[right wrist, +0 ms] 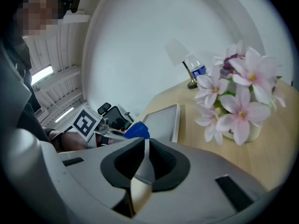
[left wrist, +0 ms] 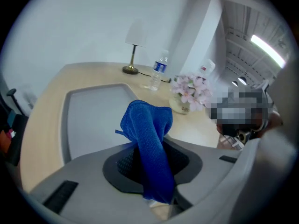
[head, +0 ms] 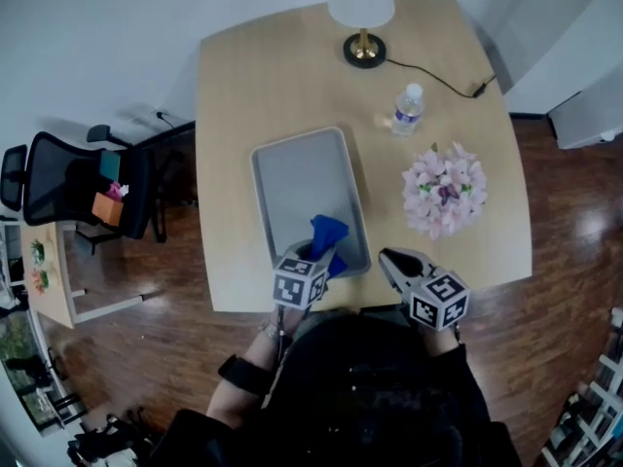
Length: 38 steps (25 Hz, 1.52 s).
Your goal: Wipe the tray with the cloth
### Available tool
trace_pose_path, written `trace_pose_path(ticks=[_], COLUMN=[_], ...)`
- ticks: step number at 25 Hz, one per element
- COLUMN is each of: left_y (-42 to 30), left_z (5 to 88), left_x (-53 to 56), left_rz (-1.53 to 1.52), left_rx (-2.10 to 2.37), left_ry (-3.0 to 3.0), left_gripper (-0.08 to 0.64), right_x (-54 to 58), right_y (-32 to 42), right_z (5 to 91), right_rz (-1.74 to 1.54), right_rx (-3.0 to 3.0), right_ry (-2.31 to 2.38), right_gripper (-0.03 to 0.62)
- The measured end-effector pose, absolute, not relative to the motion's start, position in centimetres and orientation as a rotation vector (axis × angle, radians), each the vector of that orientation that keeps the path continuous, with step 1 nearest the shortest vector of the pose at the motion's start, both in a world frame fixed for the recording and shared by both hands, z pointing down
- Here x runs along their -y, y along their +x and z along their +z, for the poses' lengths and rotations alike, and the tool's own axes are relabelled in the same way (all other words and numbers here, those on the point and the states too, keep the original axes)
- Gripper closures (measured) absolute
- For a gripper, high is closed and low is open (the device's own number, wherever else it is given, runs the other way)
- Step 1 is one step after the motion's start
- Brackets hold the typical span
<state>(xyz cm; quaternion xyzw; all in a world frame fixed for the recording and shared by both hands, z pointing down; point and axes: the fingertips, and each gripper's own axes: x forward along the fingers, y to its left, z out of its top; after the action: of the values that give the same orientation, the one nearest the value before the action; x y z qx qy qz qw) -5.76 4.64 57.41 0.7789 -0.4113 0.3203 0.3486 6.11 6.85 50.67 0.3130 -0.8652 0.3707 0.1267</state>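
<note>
The left hand-held gripper (head: 316,253) pinched the blue cloth (head: 328,233), which stood bunched above the near end of the tray (head: 292,178), apparently ready to press down and wipe. The right hand-held gripper (head: 389,258) hovered beside the tray's near right corner, jaws together and empty, leaving the tray unobstructed.

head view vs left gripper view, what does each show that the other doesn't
Only the head view: the right tongs, a chair and the floor. Only the left gripper view: how the left tongs pinch the cloth, and ceiling lights. Both: the cloth, tray, lamp, bottle and flowers.
</note>
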Motion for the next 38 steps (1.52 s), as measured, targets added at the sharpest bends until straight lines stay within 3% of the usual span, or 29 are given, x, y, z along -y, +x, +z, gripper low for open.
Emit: trace_pose_path(ticks=[9,15,32,38], left_y=[-21.6,-26.9,-26.8,-22.9], left_z=[57.1,58.4,61.6,61.2], left_x=[7.2,15.8,21.4,22.5], left_rz=[0.774,0.788,0.927,0.941], left_rx=[1.389,1.447,1.45,1.385], left_ry=[1.847,1.803,1.771,1.825], left_gripper=[0.446,0.446,0.446,0.445], right_x=[-3.4,-1.0,1.6,1.7], right_y=[0.1,-1.3,-1.4,-0.7], right_z=[50.5,50.4,51.9,52.4], right_rz=[1.038,1.041,1.143,1.155], right_rx=[2.519,2.493,2.452,2.459], right_ry=[0.762,0.755,0.8,0.811], right_gripper=[0.557,0.557,0.557,0.557])
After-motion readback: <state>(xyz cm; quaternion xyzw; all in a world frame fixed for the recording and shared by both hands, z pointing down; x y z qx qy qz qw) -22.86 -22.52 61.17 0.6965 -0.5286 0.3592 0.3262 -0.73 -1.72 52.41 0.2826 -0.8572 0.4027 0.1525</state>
